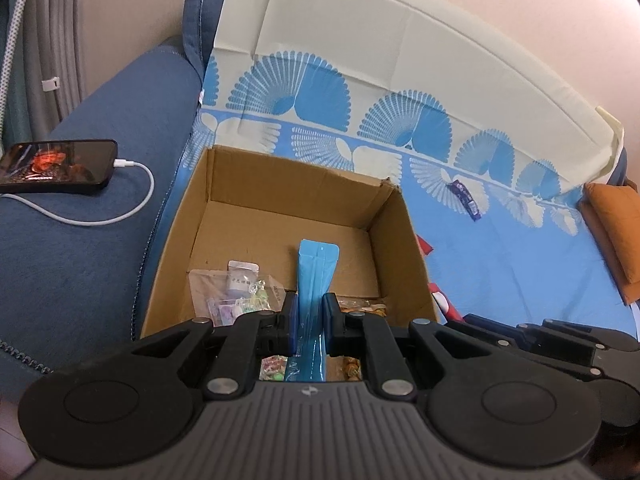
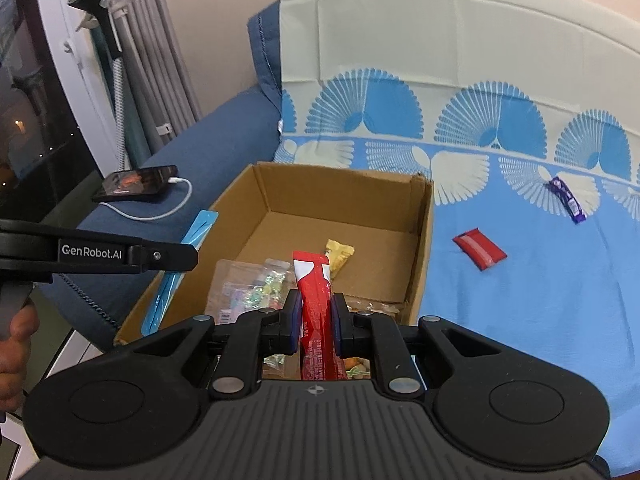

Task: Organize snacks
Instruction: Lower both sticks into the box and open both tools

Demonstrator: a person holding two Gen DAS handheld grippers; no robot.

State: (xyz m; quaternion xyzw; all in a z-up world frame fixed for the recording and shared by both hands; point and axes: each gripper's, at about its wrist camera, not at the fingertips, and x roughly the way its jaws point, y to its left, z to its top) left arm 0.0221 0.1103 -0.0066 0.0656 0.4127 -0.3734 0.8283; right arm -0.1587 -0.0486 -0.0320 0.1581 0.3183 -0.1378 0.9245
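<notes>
Cardboard box [image 1: 280, 216] sits open on a blue patterned sheet [image 1: 500, 248] over a sofa, seen from both wrist cameras. From the left wrist, the left gripper [image 1: 310, 316] pinches a long blue packet [image 1: 316, 276] between its pads, the packet standing on edge over the near part of the box. Below it lie a clear bag of wrapped sweets [image 1: 236, 296] at the near left of the box floor and a brownish snack bag [image 1: 362, 306] at the near right. From the right wrist, the right gripper [image 2: 316, 316] pinches a red packet [image 2: 316, 300], also over the near part of the box [image 2: 348, 200]. Only this view shows a yellow snack [image 2: 339, 254] on the box floor and a red wrapper [image 2: 479, 249] lying whole on the sheet right of the box; the left view catches just its edge. A purple wrapper [image 2: 566, 199] lies farther right, visible in both views. A phone [image 1: 56, 166] on a white cable [image 1: 120, 208] rests on the sofa arm, left of the box. The right view also catches the left gripper [image 2: 188, 256] from the side, with a hand [image 2: 16, 344] on its handle.
</notes>
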